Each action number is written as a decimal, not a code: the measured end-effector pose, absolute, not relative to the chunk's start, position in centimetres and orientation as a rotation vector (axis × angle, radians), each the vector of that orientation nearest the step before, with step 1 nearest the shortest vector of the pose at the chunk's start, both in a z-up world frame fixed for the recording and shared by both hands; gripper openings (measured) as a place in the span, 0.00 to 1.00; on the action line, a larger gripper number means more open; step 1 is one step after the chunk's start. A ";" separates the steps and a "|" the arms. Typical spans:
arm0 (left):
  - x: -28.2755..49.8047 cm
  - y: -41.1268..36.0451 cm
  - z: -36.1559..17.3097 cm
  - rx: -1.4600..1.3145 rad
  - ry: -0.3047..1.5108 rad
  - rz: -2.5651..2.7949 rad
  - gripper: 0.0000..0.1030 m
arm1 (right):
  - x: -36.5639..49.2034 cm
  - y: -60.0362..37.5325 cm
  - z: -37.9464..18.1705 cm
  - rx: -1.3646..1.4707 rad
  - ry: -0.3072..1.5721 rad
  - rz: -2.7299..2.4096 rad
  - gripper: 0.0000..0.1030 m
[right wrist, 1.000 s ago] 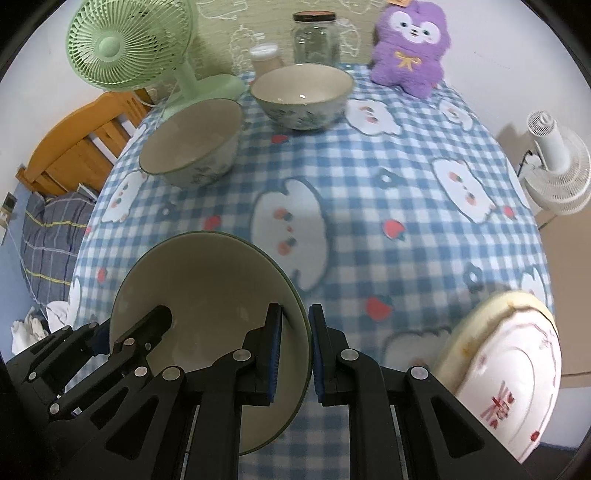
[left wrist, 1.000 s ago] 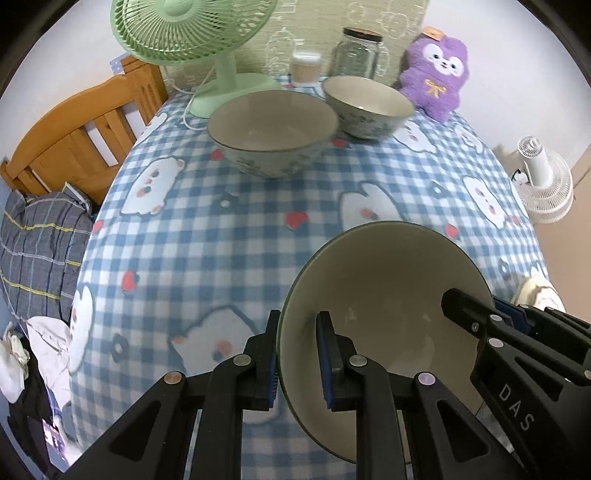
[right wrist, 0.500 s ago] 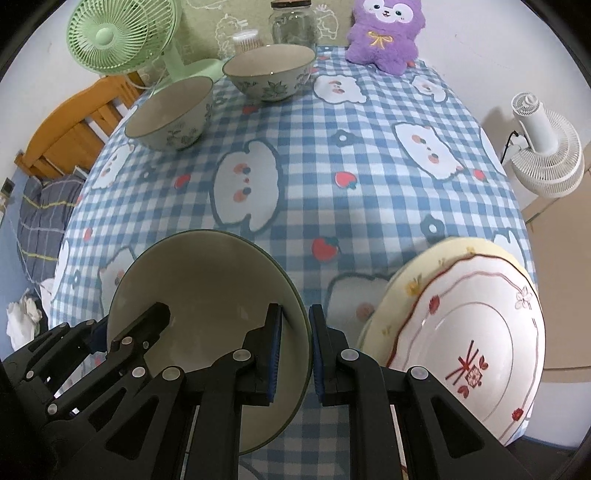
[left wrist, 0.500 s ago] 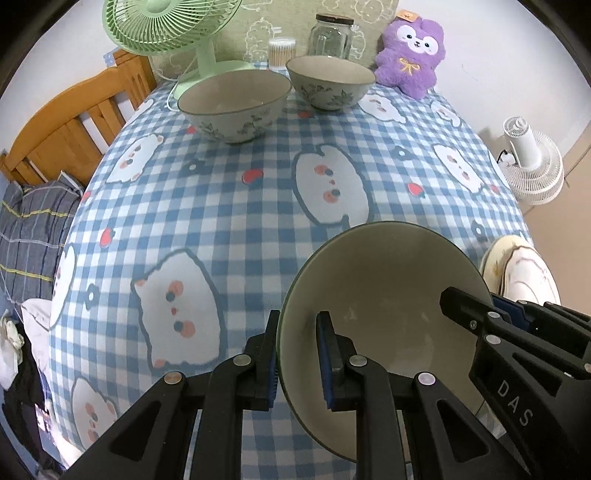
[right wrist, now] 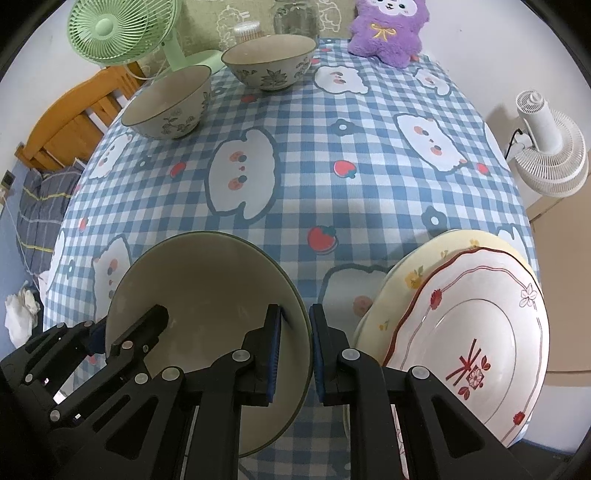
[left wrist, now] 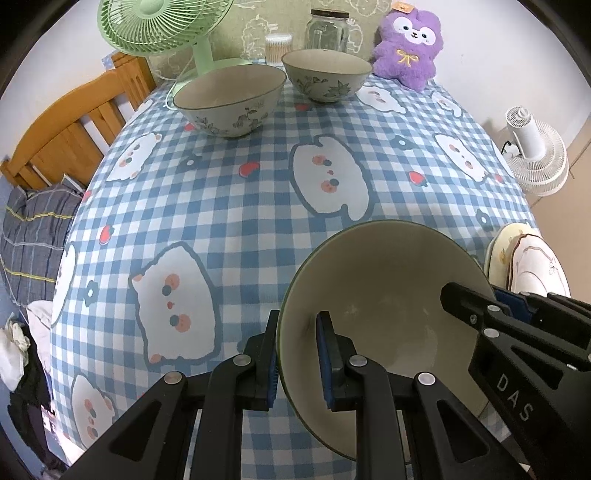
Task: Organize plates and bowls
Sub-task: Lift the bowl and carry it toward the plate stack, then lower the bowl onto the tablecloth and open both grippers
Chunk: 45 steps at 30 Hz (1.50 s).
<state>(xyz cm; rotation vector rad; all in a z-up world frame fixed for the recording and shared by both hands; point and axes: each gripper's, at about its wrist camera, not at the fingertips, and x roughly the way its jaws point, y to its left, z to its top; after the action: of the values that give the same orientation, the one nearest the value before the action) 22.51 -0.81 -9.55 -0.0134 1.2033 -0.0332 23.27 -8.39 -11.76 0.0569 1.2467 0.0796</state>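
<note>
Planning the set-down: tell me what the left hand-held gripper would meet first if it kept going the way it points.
Probably the checked tablecloth. The left hand-held gripper points steeply down, shut on the bowl rim; that bowl would likely touch the cloth first, though depth is unclear.

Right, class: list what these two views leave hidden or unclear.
- Held bowl: its underside, both views; its own wall hides it.
- Yellow plate: mostly covered by the white plate, right view.
- Jar: top cut off, right view.
</note>
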 end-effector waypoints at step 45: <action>26.2 1.4 0.2 -0.063 0.987 0.023 0.82 | 26.4 -6.6 -0.6 0.062 0.945 0.075 0.82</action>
<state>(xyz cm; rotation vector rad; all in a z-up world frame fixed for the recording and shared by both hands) 26.19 1.37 0.16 -0.0634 0.9867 0.0230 26.41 -6.56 -0.59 0.0623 0.9454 0.0746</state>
